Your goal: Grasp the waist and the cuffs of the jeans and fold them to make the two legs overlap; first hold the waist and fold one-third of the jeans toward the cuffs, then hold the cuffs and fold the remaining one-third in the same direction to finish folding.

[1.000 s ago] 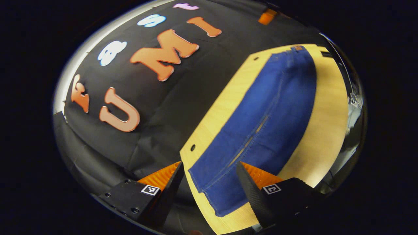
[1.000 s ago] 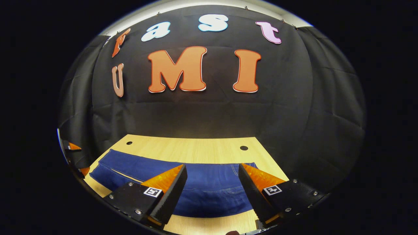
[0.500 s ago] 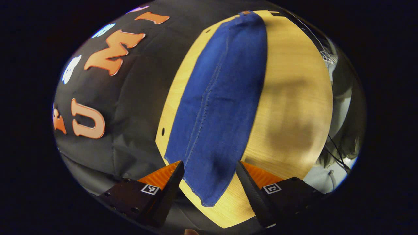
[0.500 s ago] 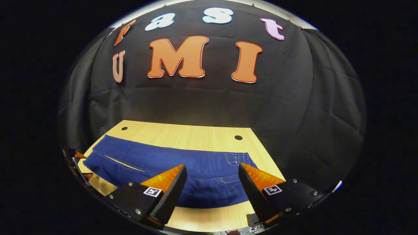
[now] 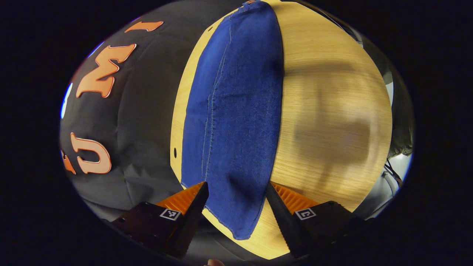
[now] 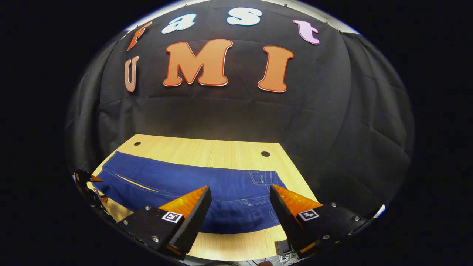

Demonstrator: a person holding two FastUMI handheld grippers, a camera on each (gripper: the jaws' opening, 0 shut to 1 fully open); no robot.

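Note:
Blue jeans [image 5: 236, 111] lie flat and lengthwise on a wooden table [image 5: 332, 92], the legs side by side. In the left gripper view the cuffs are nearest and the waist is at the far top. My left gripper [image 5: 235, 195] hovers open over the cuff end, with denim showing between its fingers. In the right gripper view the jeans [image 6: 184, 181] stretch across the table, waist with belt loops to the right. My right gripper [image 6: 240, 195] is open above the waist end, holding nothing. The left gripper [image 6: 87, 183] shows small at the far left by the cuffs.
The black cloth wall stands close behind the table's far edge [image 6: 207, 138]. Two small holes [image 6: 265, 153] sit in the tabletop near that edge. A small dark object [image 6: 282, 246] and cables lie at the front edge. Bare wood [image 5: 332, 147] stretches beside the jeans.
The left gripper has swung round and in over the cuff end, now looking straight along the jeans. The right gripper has edged slightly toward the waist. Both stay open.

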